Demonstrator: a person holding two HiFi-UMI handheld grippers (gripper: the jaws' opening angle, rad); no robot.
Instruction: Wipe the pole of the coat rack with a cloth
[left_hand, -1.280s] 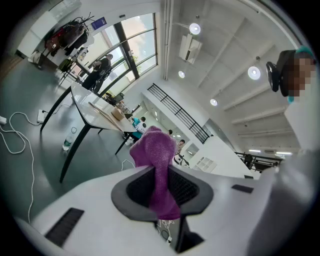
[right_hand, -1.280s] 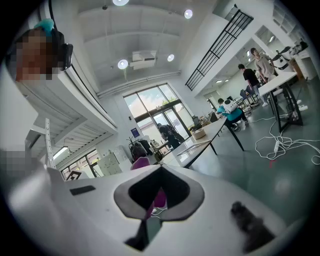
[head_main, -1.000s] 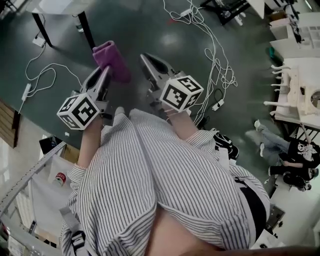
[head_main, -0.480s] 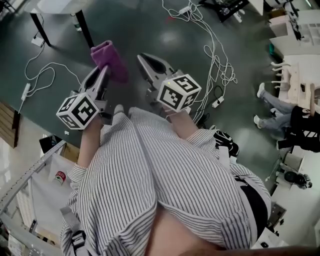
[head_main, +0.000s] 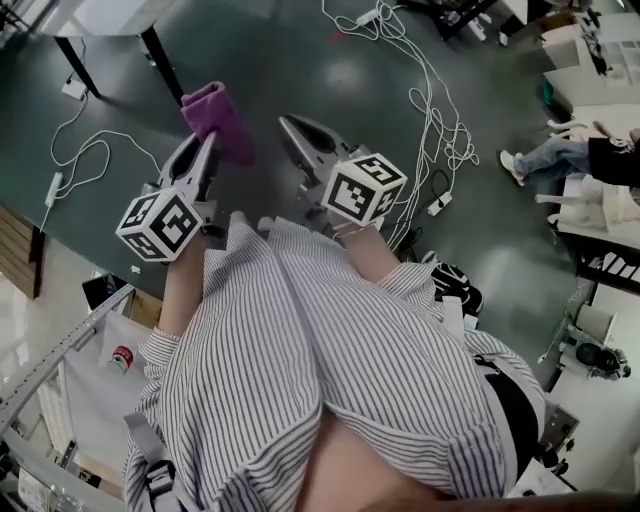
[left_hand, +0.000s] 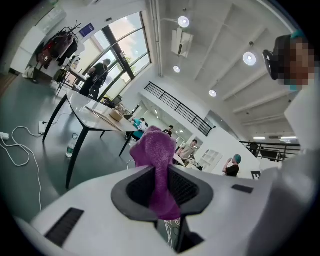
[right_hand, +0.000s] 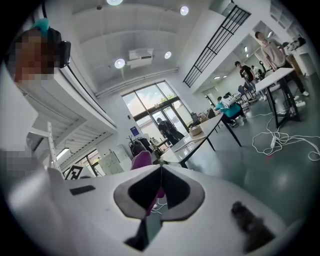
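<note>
Holding the purple cloth clamped in the left gripper, the person stands over the dark floor with the wipe not yet begun. This reads as the approach step: cloth in hand, no pole within reach. A fold of the cloth is pinched between the pads and the rest sticks up out of the jaws, in the air above the floor rather than lying on anything. The right gripper is clenched on nothing, its jaws meeting edge to edge, just beside the left one.

In the left gripper view a rack hung with dark clothes stands far off by the windows. It may be the coat rack, though that is a guess. The next move calls for walking up to the pole and pressing the cloth's free end against it, perhaps with the empty gripper steadying the rack.

Loops of white cables cross the floor ahead and to the right. A black-legged table stands near the floor's left edge, and another person's legs show at its right edge. The cables look the likeliest thing to trip on.
</note>
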